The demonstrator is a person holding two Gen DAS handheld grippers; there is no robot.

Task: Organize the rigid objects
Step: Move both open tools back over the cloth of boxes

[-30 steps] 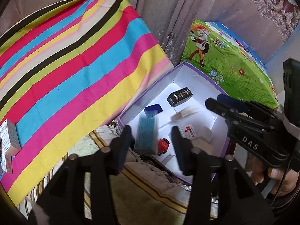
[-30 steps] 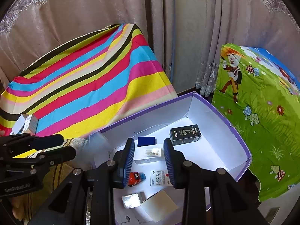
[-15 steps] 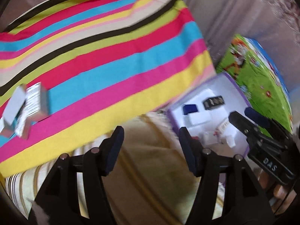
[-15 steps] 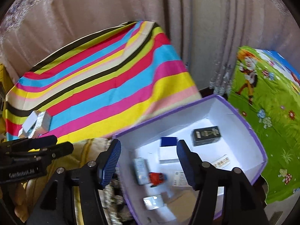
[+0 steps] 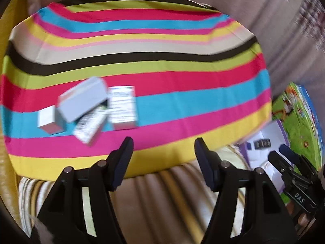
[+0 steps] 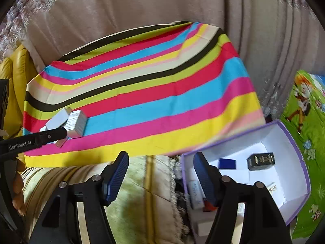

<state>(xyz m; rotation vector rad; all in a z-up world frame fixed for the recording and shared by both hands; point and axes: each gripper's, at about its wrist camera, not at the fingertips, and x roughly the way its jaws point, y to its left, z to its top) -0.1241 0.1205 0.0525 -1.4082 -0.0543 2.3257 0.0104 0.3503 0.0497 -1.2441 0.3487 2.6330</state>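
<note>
Four small cartons (image 5: pixel 89 109) lie heaped on the striped cloth (image 5: pixel 182 105), ahead and left of the left tongs (image 5: pixel 163 152), whose jaws are spread and empty. A good grab probably takes the free-standing carton (image 5: pixel 122 106), squarely across its narrow sides. The right tongs (image 6: pixel 160 168), also spread and empty, hover beside the purple-rimmed box (image 6: pixel 292 142), likely the destination.

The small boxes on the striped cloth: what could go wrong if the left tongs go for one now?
1. The small boxes lie heaped, one leaning on others; the open left tongs may knock neighbours aside.
2. The striped cloth slopes toward its front edge, so a nudged box might slide off.
</note>
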